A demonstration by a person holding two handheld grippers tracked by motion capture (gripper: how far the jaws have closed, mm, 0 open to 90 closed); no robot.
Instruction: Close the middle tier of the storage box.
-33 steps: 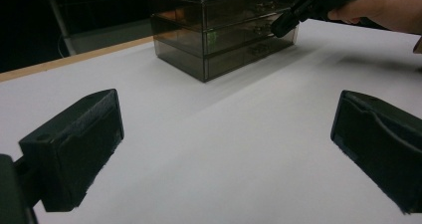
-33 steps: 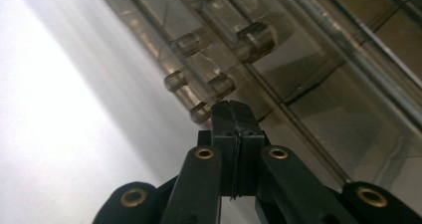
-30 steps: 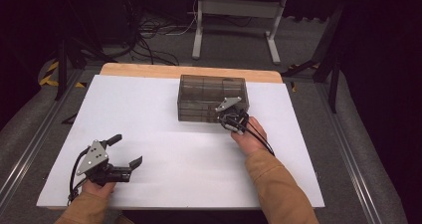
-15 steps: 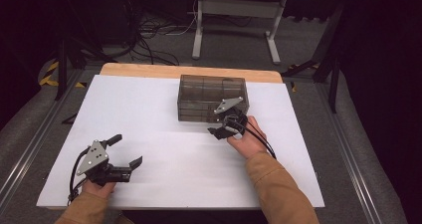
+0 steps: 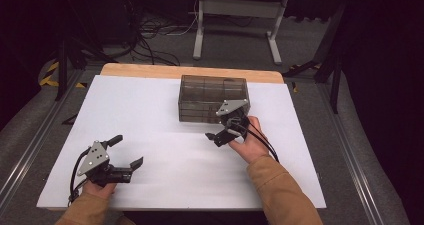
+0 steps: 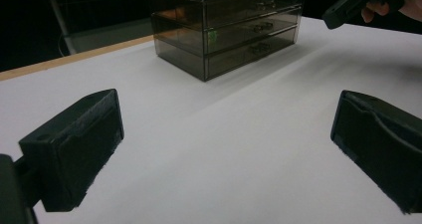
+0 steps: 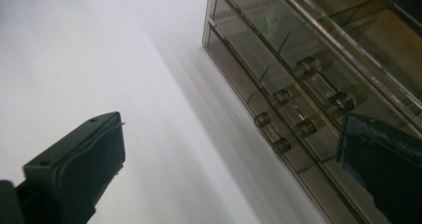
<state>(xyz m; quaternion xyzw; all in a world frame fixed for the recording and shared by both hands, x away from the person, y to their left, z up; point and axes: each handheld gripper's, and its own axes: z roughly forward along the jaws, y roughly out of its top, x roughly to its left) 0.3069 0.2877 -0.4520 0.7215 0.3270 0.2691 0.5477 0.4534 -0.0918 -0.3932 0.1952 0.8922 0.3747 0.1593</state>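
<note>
A smoky clear box of three drawers [image 5: 212, 97] stands at the table's far middle, all drawers pushed in. My right gripper [image 5: 222, 128] hovers just in front of its right end. Its jaws have just been opening and stand wide apart with nothing between them. In the right gripper view, the right gripper [image 7: 229, 169] tilts toward the drawer handles [image 7: 278, 119] on the box [image 7: 298, 59]. My left gripper [image 5: 126, 151] rests low at the near left, open and empty. In the left gripper view, the left gripper [image 6: 226, 149] faces the box [image 6: 224, 30], with the right gripper [image 6: 358, 2] beyond.
The box stands on a white sheet [image 5: 150, 110] over the table, with a wooden edge [image 5: 150, 71] at the back. Cables and a metal stand [image 5: 235, 15] lie on the floor beyond. A wide stretch of sheet separates the two hands.
My right gripper has drawn back a little from the box front, toward the person, and its jaws have spread from nearly shut to wide. The left gripper has stayed put.
</note>
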